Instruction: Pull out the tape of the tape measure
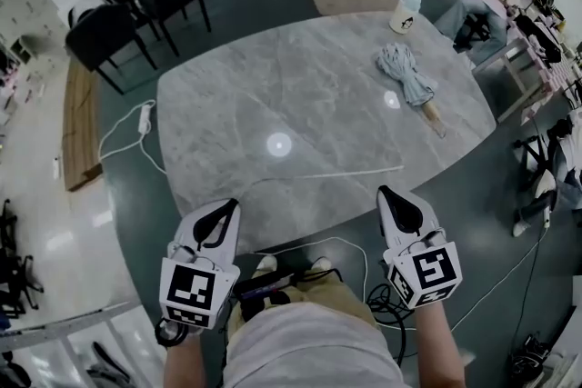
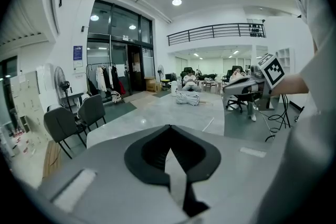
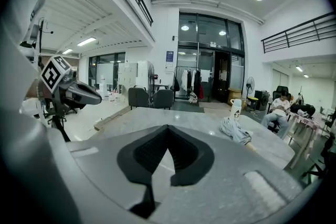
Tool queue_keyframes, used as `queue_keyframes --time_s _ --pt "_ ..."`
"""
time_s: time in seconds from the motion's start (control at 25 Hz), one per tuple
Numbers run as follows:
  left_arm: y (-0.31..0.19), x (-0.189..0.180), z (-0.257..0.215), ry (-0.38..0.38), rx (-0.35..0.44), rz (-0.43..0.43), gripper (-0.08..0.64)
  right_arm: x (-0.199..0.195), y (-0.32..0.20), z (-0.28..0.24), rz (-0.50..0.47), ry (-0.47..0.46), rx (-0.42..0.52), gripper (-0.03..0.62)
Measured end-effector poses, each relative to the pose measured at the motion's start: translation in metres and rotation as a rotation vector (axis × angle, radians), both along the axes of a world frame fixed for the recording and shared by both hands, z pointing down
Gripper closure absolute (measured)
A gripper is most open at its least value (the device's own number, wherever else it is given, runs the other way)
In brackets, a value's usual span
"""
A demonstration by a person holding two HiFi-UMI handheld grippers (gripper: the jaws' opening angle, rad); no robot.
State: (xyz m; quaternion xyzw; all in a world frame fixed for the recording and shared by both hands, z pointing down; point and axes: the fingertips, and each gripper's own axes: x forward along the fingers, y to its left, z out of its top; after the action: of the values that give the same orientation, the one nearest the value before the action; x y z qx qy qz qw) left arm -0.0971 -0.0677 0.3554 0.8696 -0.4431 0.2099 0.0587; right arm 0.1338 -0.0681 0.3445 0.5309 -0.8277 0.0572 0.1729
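Both grippers hang in front of the person, off the near edge of the grey marble table [image 1: 273, 86], and neither touches anything. My left gripper [image 1: 229, 210] is shut with nothing between its jaws; its tips meet in the left gripper view [image 2: 169, 126]. The same holds for my right gripper [image 1: 386, 195], whose tips are shut and empty in its own view [image 3: 168, 126]. A thin pale strip [image 1: 327, 174] lies flat along the table's near side; I cannot tell whether it is the tape. No tape measure body shows in any view.
A folded grey umbrella [image 1: 409, 73] and a white mug [image 1: 405, 11] sit at the table's far right. Two dark chairs [image 1: 136, 9] stand beyond the far left corner. A white power strip and cord [image 1: 144, 118] lie on the floor at left. Cables [image 1: 364, 268] trail by the person's feet.
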Motion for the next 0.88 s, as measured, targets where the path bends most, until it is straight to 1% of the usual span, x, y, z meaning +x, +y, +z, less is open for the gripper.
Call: queue_keyframes --time_s 0.4,0.68,0.88 --pt "-0.001 0.001 -0.005 0.003 0.019 0.001 0.545 0.002 0.008 -0.004 0.041 -0.053 0.008 0.592" --pt "-0.002 0.003 -0.005 0.006 0.021 0.007 0.545 0.002 0.01 -0.003 0.05 -0.055 0.006 0.592" --pt "-0.004 0.002 -0.005 0.012 0.027 -0.012 0.545 0.003 0.012 0.0 0.051 -0.052 0.0 0.592"
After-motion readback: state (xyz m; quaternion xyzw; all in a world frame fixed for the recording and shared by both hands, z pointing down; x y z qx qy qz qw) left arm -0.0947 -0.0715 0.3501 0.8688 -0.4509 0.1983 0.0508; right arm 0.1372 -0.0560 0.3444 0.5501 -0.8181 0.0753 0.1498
